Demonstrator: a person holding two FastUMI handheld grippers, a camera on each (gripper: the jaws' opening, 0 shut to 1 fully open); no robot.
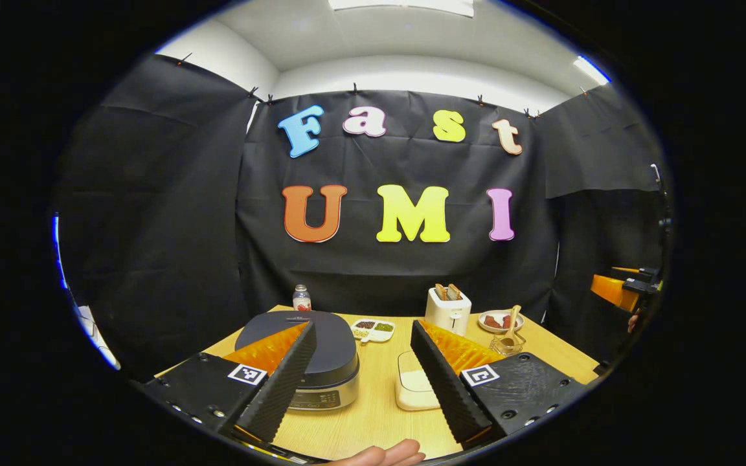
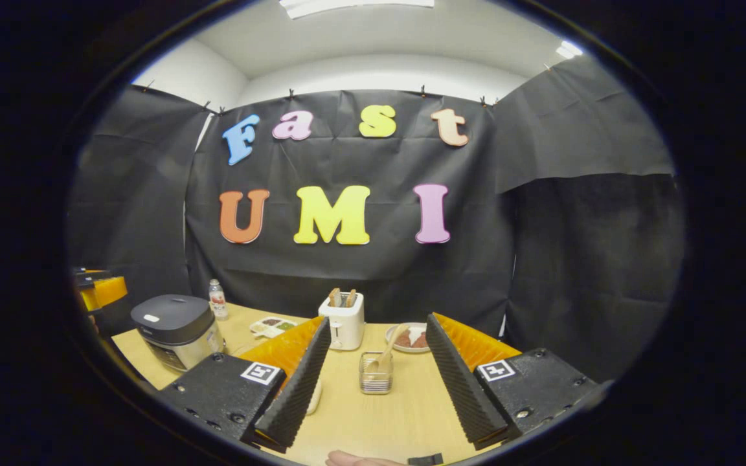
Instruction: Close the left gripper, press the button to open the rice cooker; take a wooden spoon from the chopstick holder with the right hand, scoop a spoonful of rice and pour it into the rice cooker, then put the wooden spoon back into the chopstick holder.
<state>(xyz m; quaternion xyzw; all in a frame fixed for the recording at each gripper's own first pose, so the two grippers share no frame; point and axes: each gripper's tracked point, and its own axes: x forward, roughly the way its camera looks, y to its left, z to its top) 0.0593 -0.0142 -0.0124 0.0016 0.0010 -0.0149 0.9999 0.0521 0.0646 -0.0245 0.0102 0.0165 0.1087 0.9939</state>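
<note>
I am holding my left tool (image 1: 361,353) wide open and empty above the shut rice cooker (image 1: 311,356) on the desk (image 1: 373,414), risking its fingers straddling the button unless I close them first.

No readable text

The rice cooker (image 1: 311,362) front panel and the bottle (image 1: 301,299) label are too small to read.

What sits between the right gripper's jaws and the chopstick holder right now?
Only bare tabletop. In the right gripper view the right gripper is open, and the chopstick holder with the wooden spoon stands just ahead, centred between the jaws, untouched.
</note>
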